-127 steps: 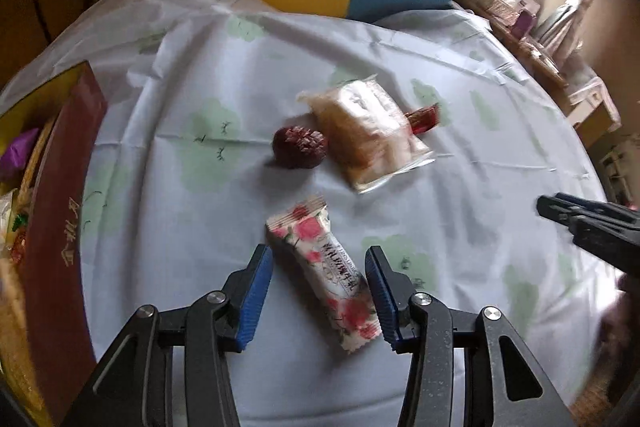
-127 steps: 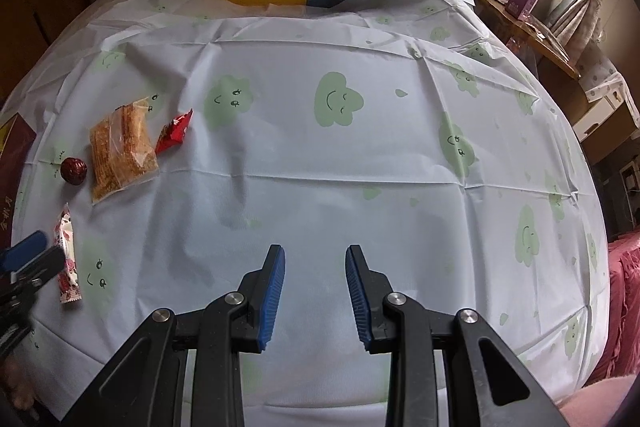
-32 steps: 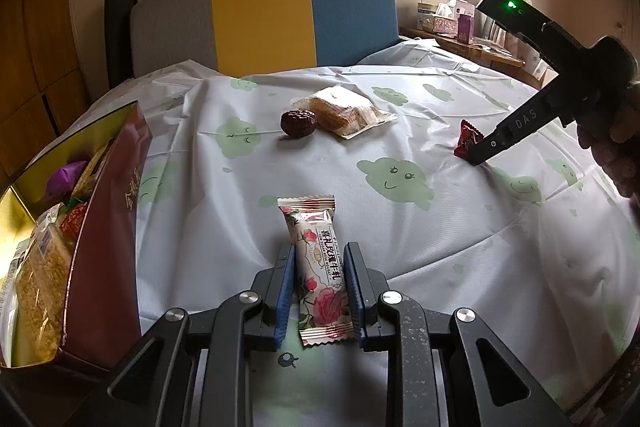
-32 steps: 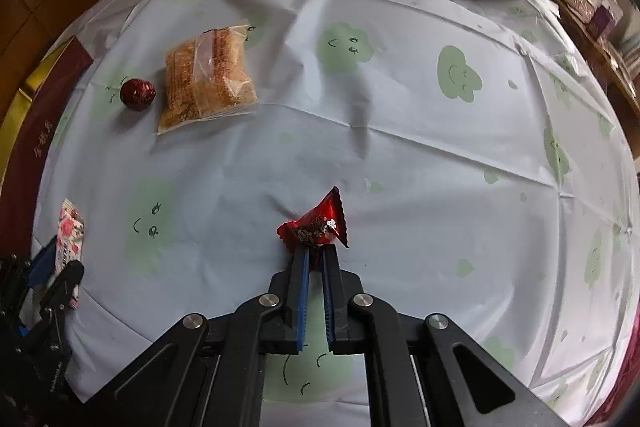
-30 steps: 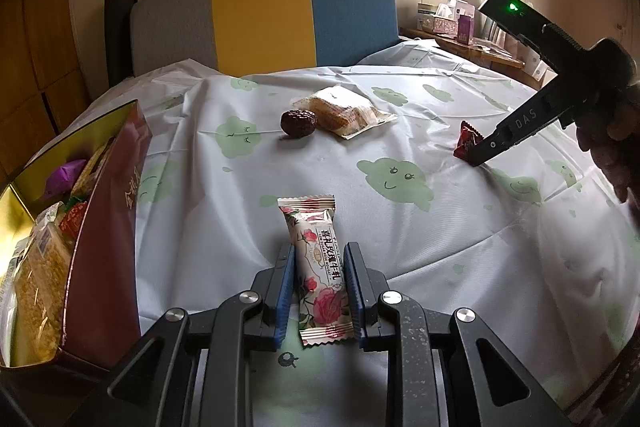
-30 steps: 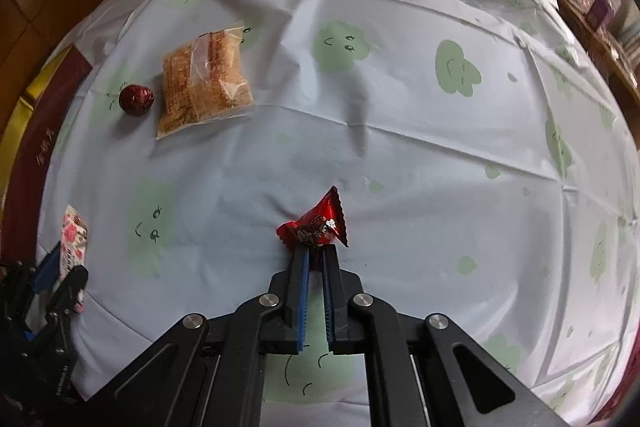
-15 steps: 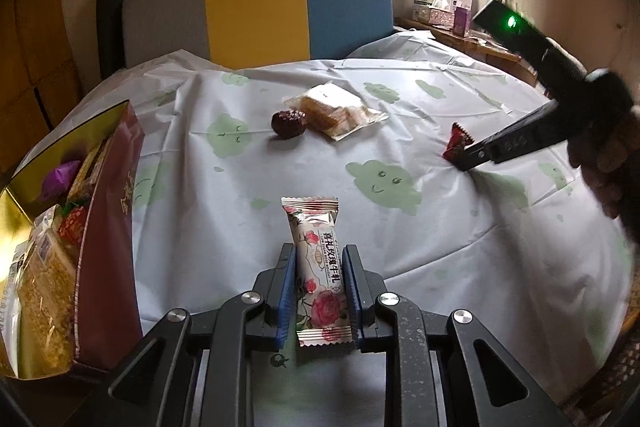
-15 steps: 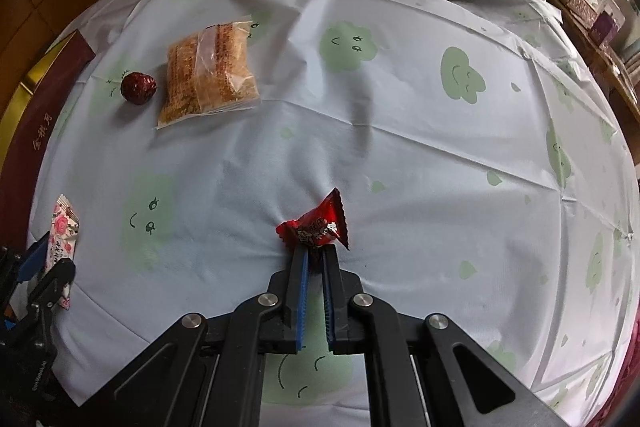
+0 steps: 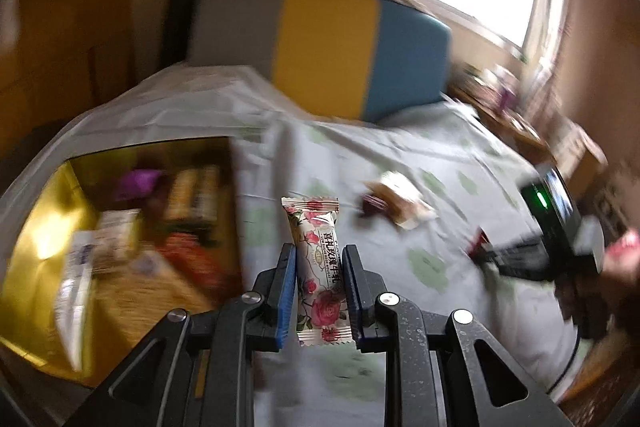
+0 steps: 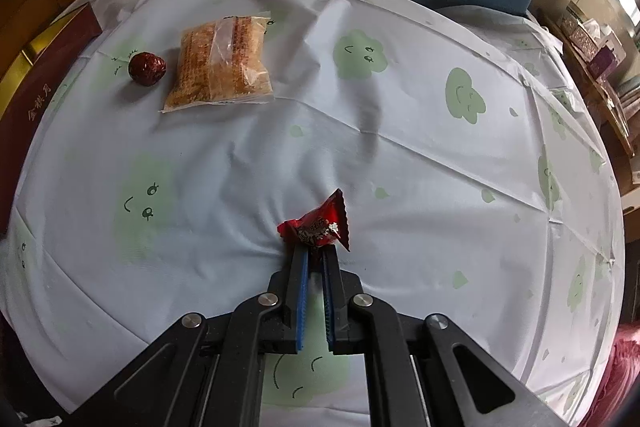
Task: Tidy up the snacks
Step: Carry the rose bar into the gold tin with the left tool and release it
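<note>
My left gripper [image 9: 319, 261] is shut on a white rose-print snack bar [image 9: 318, 267] and holds it in the air, just right of the open gold-lined snack box [image 9: 44, 227]. My right gripper [image 10: 314, 255] is shut on a small red candy wrapper [image 10: 318, 227] just above the tablecloth. It also shows blurred at the right of the left wrist view [image 9: 482, 247]. A clear pack of brown crackers [image 10: 222, 63] and a dark red date [image 10: 147, 67] lie on the cloth at the far left.
The round table wears a white cloth with green smiley clouds [image 10: 460, 155]. The box's maroon wall [image 10: 40, 87] stands at the left edge. A grey, yellow and blue chair back [image 9: 320, 47] is behind the table. A cluttered side shelf [image 10: 592, 47] is at the right.
My left gripper has lifted and swung left with the rose bar, so the open box now fills the view's left side. The right gripper still holds the red candy, moved slightly closer to the crackers.
</note>
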Motion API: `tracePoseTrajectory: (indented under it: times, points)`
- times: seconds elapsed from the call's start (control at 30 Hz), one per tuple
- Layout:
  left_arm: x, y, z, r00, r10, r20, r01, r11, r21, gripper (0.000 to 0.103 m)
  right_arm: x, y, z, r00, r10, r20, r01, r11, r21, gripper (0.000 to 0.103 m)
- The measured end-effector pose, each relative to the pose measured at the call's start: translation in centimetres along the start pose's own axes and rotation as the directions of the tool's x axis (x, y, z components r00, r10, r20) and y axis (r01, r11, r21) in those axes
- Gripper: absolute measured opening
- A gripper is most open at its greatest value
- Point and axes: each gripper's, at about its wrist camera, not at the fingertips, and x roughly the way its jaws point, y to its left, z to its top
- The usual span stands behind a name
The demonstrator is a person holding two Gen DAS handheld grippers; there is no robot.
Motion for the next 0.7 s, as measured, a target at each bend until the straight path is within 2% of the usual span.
tracePoseTrajectory:
  times: [0.13,0.3,0.57,0.7]
  points:
    - [-1.4,5.3,1.6,0.995,0.100,0.021,-0.096,0.987,-0.126,0.023,0.0,0.1,0.1,1.000,-0.014,0.004,0.014,1.000,-0.022,0.006]
    - [-3.2,11.4,1.7,0.975,0.221,0.022,-0.209,0.946,-0.249,0.023,-0.1,0.4,0.1,1.000,-0.030,0.007,0.031,0.999,-0.044,0.006]
    - [-3.5,16.7,0.4,0.940,0.338,-0.057,-0.337,0.884,-0.323,0.023,0.0,0.3,0.1,0.999,-0.032,0.008,0.032,0.998,-0.046,0.006]
    - [-3.2,17.9,0.4,0.932,0.352,-0.083,-0.359,0.872,-0.334,0.023,-0.1,0.2,0.1,0.999,-0.033,0.008,0.034,0.998,-0.049,0.006]
